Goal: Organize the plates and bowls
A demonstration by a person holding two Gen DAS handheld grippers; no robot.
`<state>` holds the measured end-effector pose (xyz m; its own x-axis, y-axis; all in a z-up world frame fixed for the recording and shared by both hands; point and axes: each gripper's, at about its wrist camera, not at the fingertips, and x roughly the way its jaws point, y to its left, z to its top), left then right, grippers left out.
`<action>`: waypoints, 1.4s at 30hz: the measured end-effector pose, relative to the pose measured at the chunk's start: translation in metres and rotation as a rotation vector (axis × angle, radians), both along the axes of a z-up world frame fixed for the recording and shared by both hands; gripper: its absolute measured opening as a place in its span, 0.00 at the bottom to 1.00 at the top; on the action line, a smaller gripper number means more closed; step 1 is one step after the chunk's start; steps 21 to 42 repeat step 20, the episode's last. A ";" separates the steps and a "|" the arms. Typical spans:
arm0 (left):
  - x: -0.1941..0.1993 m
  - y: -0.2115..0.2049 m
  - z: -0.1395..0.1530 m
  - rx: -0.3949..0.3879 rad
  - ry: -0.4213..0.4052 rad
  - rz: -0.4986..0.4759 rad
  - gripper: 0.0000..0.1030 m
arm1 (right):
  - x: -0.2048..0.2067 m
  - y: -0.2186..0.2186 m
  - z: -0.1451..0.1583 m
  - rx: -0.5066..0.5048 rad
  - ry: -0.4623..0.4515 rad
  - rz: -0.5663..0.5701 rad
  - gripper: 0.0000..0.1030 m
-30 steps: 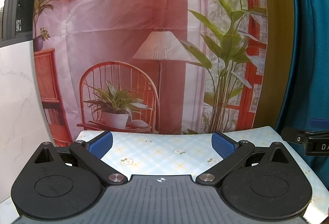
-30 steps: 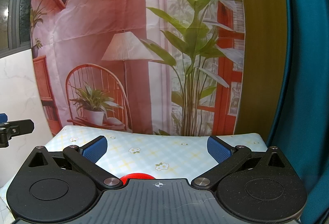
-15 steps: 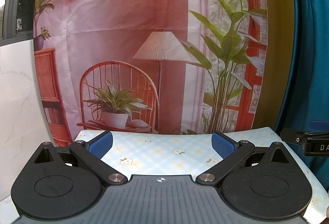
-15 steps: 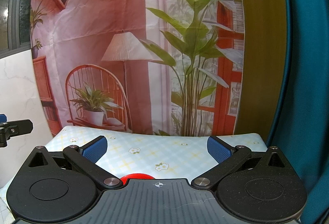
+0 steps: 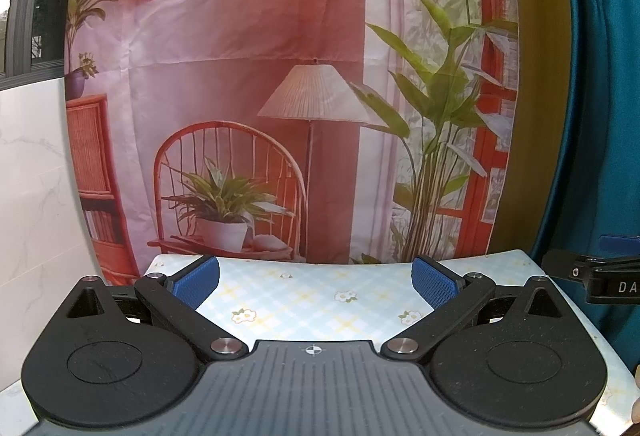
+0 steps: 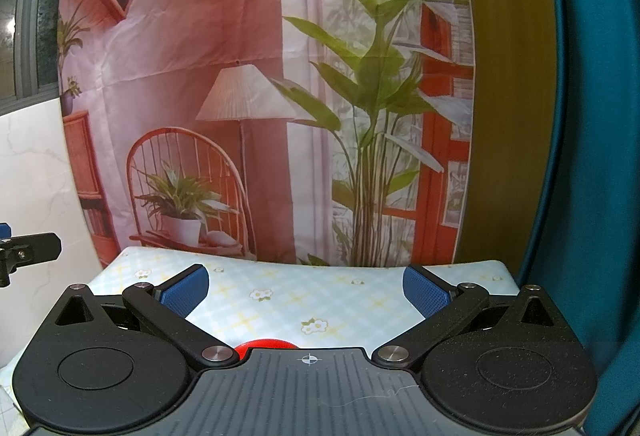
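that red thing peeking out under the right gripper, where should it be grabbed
Only a sliver of the red thing shows above the body of the open right gripper, so its shape can't be told. If it is a plate or bowl, pinching the near rim from above, after tilting down, looks most sensible.

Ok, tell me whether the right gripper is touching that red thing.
Cannot tell. In the right wrist view the right gripper hides most of the red thing.

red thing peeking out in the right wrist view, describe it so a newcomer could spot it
Start at the table with the pale blue checked, flower-print cloth. At its near edge, a small red curved sliver pokes above the right hand-held gripper body, just left of centre. It is the only solid red thing on the cloth; what it is cannot be told.
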<state>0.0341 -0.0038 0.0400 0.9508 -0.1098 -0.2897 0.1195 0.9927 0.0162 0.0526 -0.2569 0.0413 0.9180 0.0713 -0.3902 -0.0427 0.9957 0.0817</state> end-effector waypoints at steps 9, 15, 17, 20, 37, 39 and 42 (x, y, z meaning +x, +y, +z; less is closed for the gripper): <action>-0.002 -0.002 0.000 -0.003 -0.004 0.001 1.00 | 0.000 -0.002 0.001 0.000 -0.001 0.000 1.00; -0.004 -0.003 0.001 -0.006 -0.007 0.000 1.00 | 0.000 -0.004 0.006 0.001 -0.006 -0.003 1.00; -0.004 -0.003 0.001 -0.008 -0.009 -0.002 1.00 | -0.001 -0.003 0.007 -0.002 -0.008 -0.004 1.00; -0.004 -0.003 0.002 -0.009 -0.009 -0.007 1.00 | 0.000 -0.004 0.008 0.000 -0.009 -0.003 1.00; -0.004 -0.003 0.002 -0.009 -0.009 -0.007 1.00 | 0.000 -0.004 0.008 0.000 -0.009 -0.003 1.00; -0.004 -0.003 0.002 -0.009 -0.009 -0.007 1.00 | 0.000 -0.004 0.008 0.000 -0.009 -0.003 1.00; -0.004 -0.003 0.002 -0.009 -0.009 -0.007 1.00 | 0.000 -0.004 0.008 0.000 -0.009 -0.003 1.00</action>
